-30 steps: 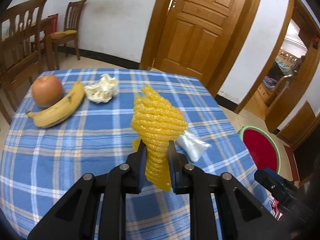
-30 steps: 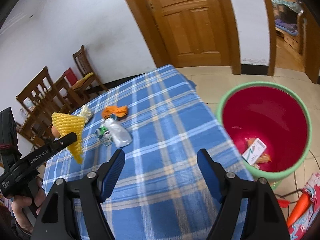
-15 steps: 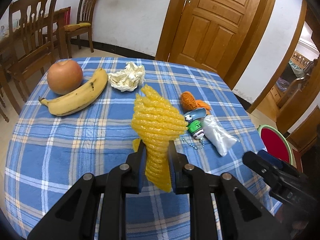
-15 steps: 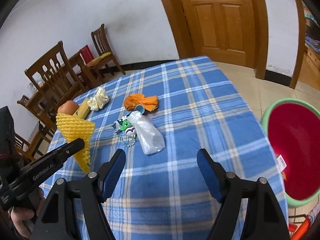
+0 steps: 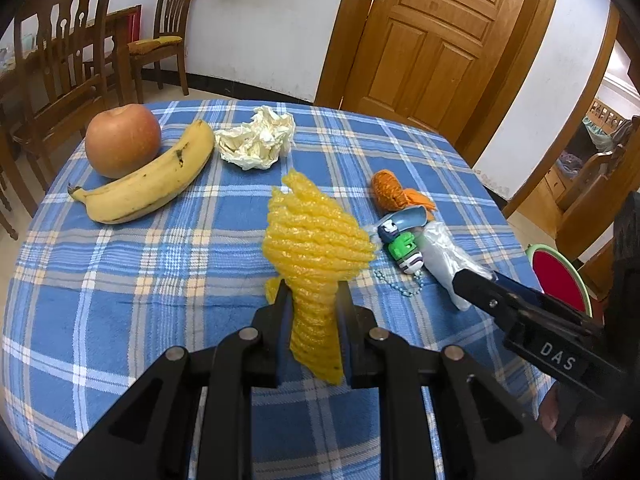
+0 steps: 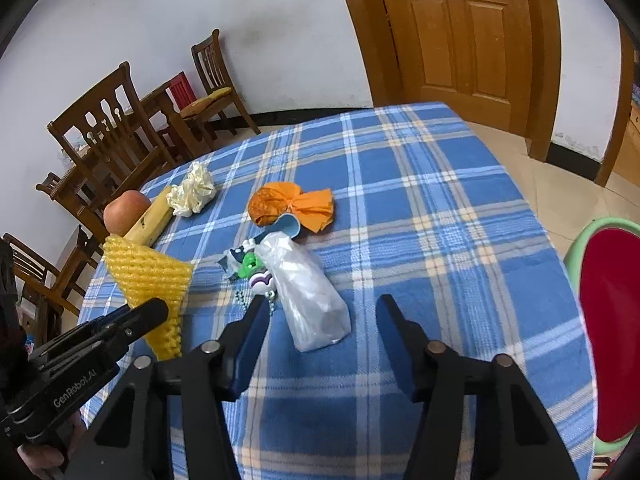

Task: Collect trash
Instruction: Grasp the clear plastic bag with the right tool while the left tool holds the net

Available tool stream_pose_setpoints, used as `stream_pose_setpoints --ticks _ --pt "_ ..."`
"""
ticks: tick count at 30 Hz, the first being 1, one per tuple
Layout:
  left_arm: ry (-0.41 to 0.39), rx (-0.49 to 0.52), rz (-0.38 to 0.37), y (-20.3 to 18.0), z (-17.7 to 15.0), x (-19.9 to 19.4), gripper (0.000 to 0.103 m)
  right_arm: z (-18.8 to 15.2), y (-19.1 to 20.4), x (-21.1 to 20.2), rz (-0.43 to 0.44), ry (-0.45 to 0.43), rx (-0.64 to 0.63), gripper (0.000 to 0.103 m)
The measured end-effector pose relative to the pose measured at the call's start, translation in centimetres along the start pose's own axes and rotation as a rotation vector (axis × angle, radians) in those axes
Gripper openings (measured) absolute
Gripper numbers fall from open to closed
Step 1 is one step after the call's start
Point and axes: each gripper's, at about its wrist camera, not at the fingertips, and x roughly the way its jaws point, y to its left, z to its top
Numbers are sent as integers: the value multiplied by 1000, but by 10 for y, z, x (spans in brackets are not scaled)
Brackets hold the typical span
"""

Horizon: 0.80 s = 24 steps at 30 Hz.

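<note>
Apple (image 5: pixel 122 144): far left of the checked tablecloth (image 5: pixel 120 288), touching the banana; fruit, so I leave it.
Banana (image 5: pixel 148 184): just right of the apple, lying flat; also not trash.
Crumpled white paper (image 5: pixel 256 142): far side, just right of the banana's tip; trash not yet collected.
Left gripper (image 5: pixel 314 316): my jaws are nearly closed and pinch the yellow foam fruit net (image 5: pixel 316 248), lifted clear of the cloth. The grip reads the same as a second ago.
Orange wrapper (image 6: pixel 292 208): right of centre, far of the toy pile, flat on the cloth.
Small toy figures (image 6: pixel 250 266): green, white and purple pieces with a bead chain, touching the left side of the clear bag; I judge them not trash.
Clear plastic bag (image 6: pixel 308 300): near right, lying between my right jaws' line of reach.
Right gripper (image 6: pixel 320 324): a second ago I faced the bin with jaws wide; now I have swung left over the table, and the jaws have just been closing. They stand about half open, either side of the bag's near end, pads not yet on it.
Red bin with green rim (image 6: pixel 600 320): off the table's right edge, on the floor.
Meaning: the bag is my next pickup; the net then needs carrying right to the bin.
</note>
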Motion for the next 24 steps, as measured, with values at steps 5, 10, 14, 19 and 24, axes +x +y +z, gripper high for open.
stream_pose_setpoints --ticks 5,10,14,19,24 --pt "3 3 7 -2 0 3 19 -2 -1 8 6 11 -5 42" --pt "3 8 12 -4 0 5 19 -4 -1 5 13 -6 -10 36" --pt "0 12 12 -6 0 3 19 -4 -3 -4 23 -31 -8 32" --pt "-8 24 6 -12 -1 -2 19 -7 -3 -21 33 -85 -3 31" --pt "-17 43 -2 -20 -1 -9 19 -12 -8 -40 45 -120 21 30"
